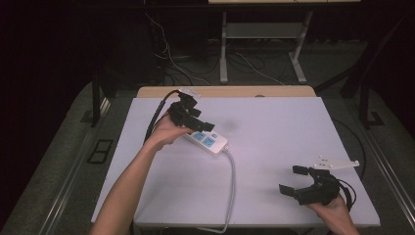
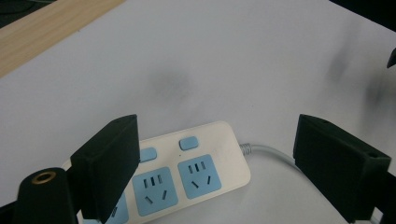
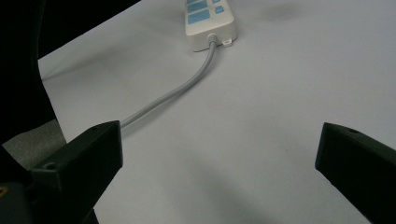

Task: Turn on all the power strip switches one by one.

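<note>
A white power strip (image 1: 208,141) with blue sockets lies on the white table (image 1: 274,147), left of centre. Its grey cord (image 1: 232,186) runs toward the front edge and drops off it. My left gripper (image 1: 203,115) hovers over the strip's far end, open. In the left gripper view the strip (image 2: 187,172) lies below the wide-apart jaws of that gripper (image 2: 224,163), with the left jaw covering part of it. My right gripper (image 1: 293,180) stands open near the front right corner, empty. In the right gripper view, the gripper (image 3: 219,163) faces the cord (image 3: 173,93) and strip (image 3: 208,18).
A wooden band (image 1: 235,91) borders the table's far edge. Behind it, on the dark floor, are loose cables and the white legs of another table (image 1: 223,49). Bare tabletop stretches between the strip and the right gripper.
</note>
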`<state>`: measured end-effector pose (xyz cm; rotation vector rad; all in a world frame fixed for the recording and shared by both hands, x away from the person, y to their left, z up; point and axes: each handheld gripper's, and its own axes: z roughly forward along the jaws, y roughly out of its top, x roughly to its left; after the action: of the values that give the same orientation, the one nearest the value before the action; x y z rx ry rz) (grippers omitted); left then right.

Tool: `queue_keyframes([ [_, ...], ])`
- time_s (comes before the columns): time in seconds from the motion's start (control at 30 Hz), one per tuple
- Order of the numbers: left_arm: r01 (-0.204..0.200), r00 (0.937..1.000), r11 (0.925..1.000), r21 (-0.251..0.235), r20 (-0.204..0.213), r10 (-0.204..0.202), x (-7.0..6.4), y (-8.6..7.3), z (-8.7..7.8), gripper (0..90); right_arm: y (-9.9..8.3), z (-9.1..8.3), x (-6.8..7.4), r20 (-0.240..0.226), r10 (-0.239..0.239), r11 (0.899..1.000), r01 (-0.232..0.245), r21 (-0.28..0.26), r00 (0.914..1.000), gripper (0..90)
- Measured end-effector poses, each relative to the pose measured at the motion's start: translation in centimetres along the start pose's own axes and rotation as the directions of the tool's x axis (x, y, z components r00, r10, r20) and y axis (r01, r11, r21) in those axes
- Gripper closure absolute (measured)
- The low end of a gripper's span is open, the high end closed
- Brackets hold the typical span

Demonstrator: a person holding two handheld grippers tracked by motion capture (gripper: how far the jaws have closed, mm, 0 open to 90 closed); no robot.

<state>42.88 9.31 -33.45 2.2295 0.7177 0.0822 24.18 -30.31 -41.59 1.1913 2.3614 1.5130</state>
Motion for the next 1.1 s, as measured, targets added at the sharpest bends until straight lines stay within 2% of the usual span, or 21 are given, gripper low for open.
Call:
queue_keyframes([
  [0.13,0.012,0.9999,0.9999,0.009,-0.003,-0.012,0.4,0.0,0.8,16.4,0.0,0.0,0.0,-0.001,0.001,1.0,-0.001,0.001,1.0,0.5],
  [0.2,0.013,0.9998,0.9999,0.012,-0.016,-0.013,0.5,0.0,1.0,21.0,0.0,0.0,0.0,-0.001,0.002,1.0,-0.002,0.003,1.0,0.5],
  [0.23,0.014,0.9995,0.9998,0.015,-0.03,-0.013,0.5,0.0,1.1,28.0,0.0,0.1,0.0,-0.002,0.001,1.0,-0.001,0.004,1.0,0.5],
  [0.27,0.018,0.9996,0.9997,0.016,-0.022,-0.018,0.6,0.0,1.3,36.2,0.0,0.1,0.0,-0.002,-0.002,1.0,0.002,0.006,1.0,0.5],
  [0.37,0.023,0.9992,0.9996,0.014,-0.033,-0.022,0.6,0.0,1.7,51.4,0.0,0.2,0.1,-0.003,-0.002,1.0,0.002,0.011,1.0,0.6],
  [0.4,0.027,0.9994,0.9996,0.013,-0.024,-0.027,0.6,0.0,1.9,55.1,0.0,0.3,0.1,-0.003,-0.001,1.0,0.001,0.011,1.0,0.5],
  [0.47,0.025,0.9995,0.9996,0.015,-0.02,-0.024,0.7,0.0,2.2,62.0,0.0,0.3,0.2,-0.002,-0.01,1.0,0.01,0.014,0.9999,0.6],
  [0.67,0.021,0.9996,0.9998,0.003,0.018,-0.021,0.8,0.0,3.0,74.4,0.0,0.4,0.1,0.008,-0.011,1.0,0.011,0.025,0.9999,0.5],
  [0.83,0.022,0.9994,0.9998,0.003,0.027,-0.022,1.0,-0.1,3.6,87.5,0.0,0.3,0.1,0.008,-0.008,1.0,0.008,0.022,0.9999,0.6],
  [1.1,0.023,0.9992,0.9997,0.007,0.033,-0.023,1.1,-0.2,4.6,89.2,0.0,0.3,0.0,0.005,-0.007,1.0,0.007,0.023,1.0,0.6],
])
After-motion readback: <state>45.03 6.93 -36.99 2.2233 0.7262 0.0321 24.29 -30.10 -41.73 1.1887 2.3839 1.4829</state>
